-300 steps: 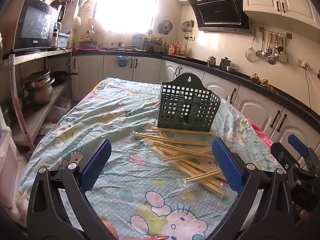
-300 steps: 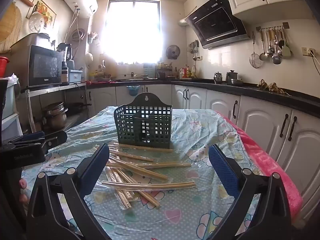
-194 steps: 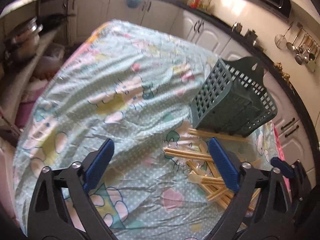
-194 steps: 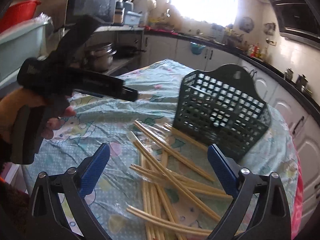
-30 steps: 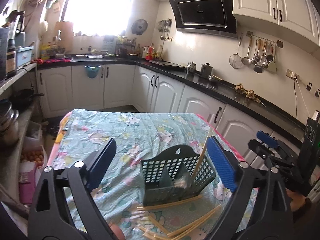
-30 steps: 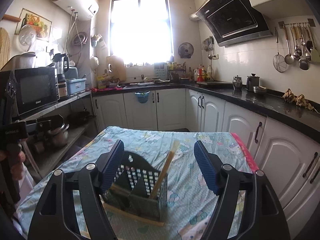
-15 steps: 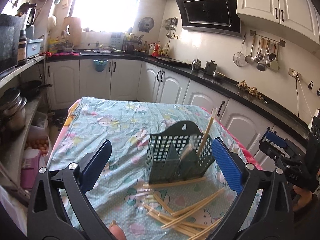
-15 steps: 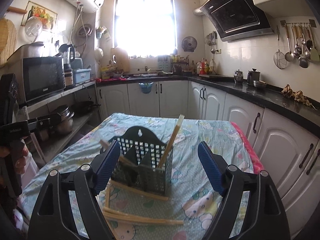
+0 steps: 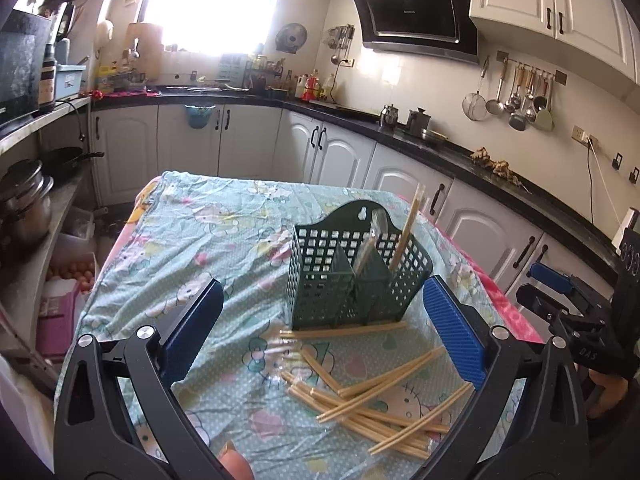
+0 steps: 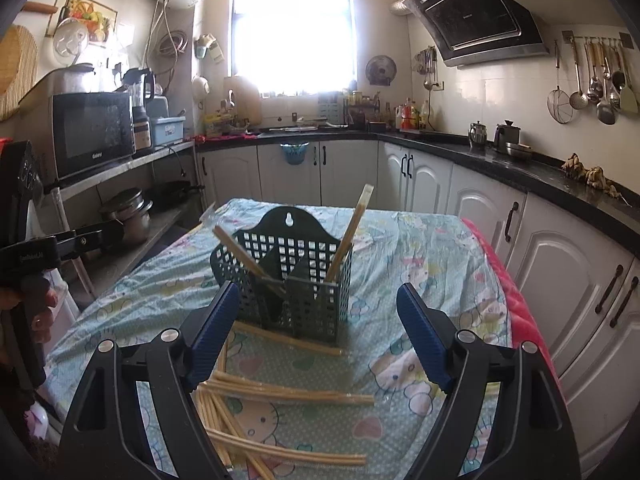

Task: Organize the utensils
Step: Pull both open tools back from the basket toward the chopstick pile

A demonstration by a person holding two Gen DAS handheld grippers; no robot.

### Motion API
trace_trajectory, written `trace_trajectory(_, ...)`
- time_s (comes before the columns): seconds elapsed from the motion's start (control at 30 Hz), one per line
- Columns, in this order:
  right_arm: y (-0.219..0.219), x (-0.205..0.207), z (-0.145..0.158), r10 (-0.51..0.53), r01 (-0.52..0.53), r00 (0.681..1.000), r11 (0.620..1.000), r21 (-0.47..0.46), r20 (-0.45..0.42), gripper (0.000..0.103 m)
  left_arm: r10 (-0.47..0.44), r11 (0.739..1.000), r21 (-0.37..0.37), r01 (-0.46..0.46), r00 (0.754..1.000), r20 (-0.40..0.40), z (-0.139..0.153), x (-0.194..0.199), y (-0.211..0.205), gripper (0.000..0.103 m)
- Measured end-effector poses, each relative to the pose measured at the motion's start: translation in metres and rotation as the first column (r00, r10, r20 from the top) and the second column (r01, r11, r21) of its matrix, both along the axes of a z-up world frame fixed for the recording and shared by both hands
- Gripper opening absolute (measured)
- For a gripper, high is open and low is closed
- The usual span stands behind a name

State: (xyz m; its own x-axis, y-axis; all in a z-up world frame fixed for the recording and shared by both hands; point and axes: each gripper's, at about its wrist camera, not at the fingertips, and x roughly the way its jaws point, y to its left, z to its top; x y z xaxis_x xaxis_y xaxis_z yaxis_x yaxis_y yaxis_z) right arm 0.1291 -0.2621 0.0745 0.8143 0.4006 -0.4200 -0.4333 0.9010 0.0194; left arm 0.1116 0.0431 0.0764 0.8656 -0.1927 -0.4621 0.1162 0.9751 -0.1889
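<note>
Both claws are open wide and hold nothing. Left claw (image 9: 320,332) hangs over the surface (image 9: 208,240) with its blue pads far apart. Right claw (image 10: 318,332) does the same, and its pads are spread wide too, with only air between them.

Straight ahead of each claw, between the pads, stands the green basket (image 9: 352,280). It sits upright on the cloth with the cat pictures. 2 packs of chopsticks already stand in it. 1 pack (image 10: 352,232) leans up from the side nearer the right pad of the right claw. The other pack (image 10: 244,256) leans toward the left pad.

Below the claws, closer than the basket, lies the pile of loose chopsticks (image 9: 372,396). They lie flat and crossed over each other. 1 long pack (image 9: 344,330) lies right against the front foot of the basket.

So the job has only just started, I think. 2 packs are put away, and many more wait on the surface. Next, each claw probably needs to go down to the pile and pinch another pack.
</note>
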Motion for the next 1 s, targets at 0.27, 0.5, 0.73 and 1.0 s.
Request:
trace_trajectory(0.27, 0.0, -0.012, -0.015, 0.011, -0.013, 0.999, 0.999, -0.033, -0.041, 0.078, -0.024, 1.0, 0.016, 0.024, 1.0, -0.019, -0.016, -0.008, -0.009, 0.092)
trace_trajectory(0.5, -0.004, -0.019, -0.038, 0.006, -0.011, 0.995, 0.999, -0.052, -0.099, 0.078, -0.035, 0.999, 0.015, 0.035, 0.998, -0.056, -0.032, -0.011, -0.01, 0.092)
trace_trajectory(0.73, -0.011, -0.022, -0.06, 0.004, -0.016, 0.989, 0.997, -0.076, -0.15, 0.078, -0.043, 0.999, 0.021, 0.045, 0.995, -0.094, -0.049, -0.014, -0.008, 0.092)
trace_trajectory(1.0, -0.021, -0.025, -0.081, -0.009, -0.011, 0.979, 0.995, -0.096, -0.204, 0.078, -0.066, 0.998, -0.01, 0.065, 0.982, -0.175, -0.077, -0.013, -0.007, 0.092)
